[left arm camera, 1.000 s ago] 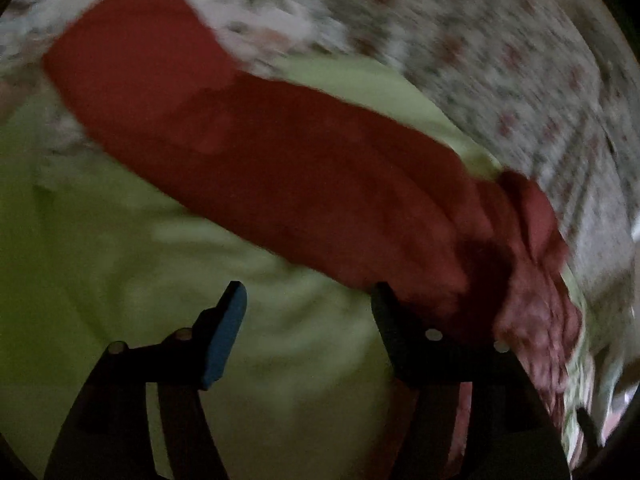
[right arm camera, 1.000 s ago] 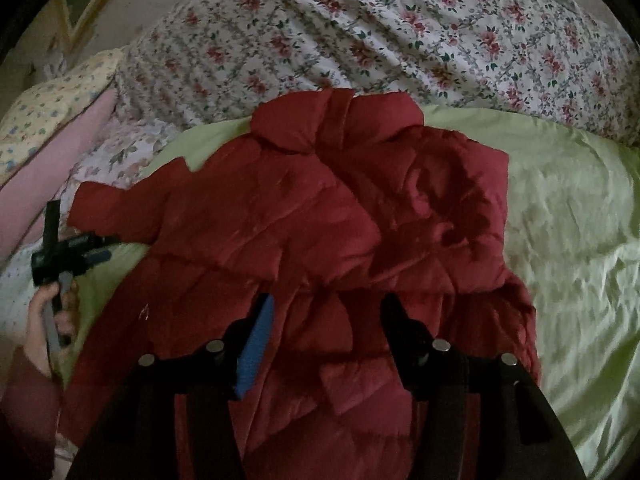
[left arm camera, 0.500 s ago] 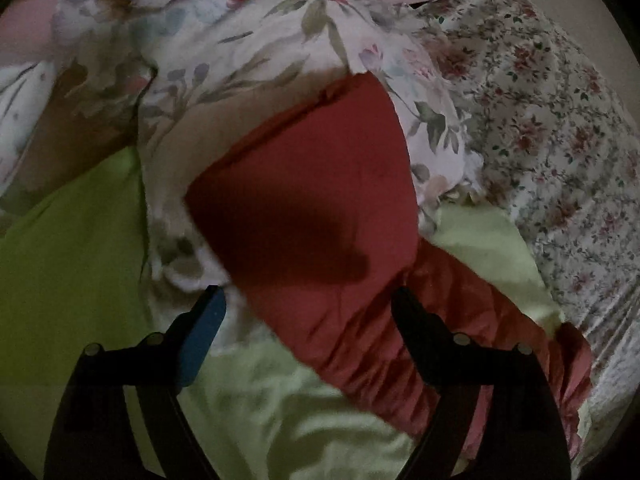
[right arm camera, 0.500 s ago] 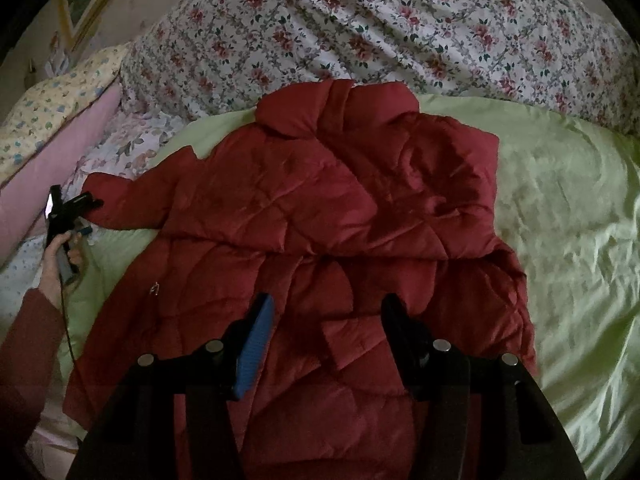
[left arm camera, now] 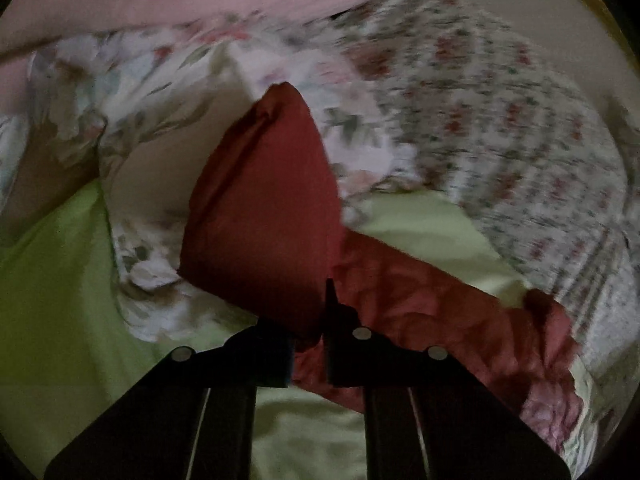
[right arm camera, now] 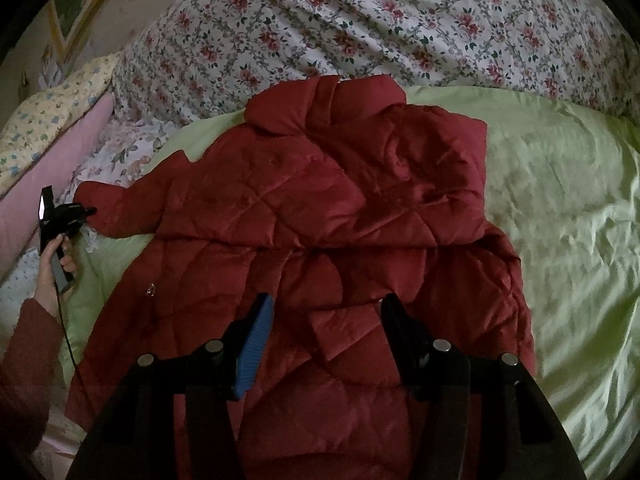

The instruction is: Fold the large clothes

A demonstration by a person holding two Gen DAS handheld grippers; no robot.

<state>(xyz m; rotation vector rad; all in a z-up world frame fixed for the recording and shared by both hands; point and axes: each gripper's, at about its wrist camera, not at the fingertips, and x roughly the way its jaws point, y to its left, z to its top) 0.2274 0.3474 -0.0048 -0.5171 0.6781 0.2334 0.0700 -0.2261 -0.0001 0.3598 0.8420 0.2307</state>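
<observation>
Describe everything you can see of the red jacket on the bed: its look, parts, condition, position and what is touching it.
The red jacket is a quilted, puffy coat with slightly shiny fabric, a turned-down collar and diamond stitching. It lies spread and wrinkled on the green sheet, collar toward the floral quilt. One sleeve stretches out sideways, its end pinched by the left claw. The right claw hovers open above the lower body.
</observation>
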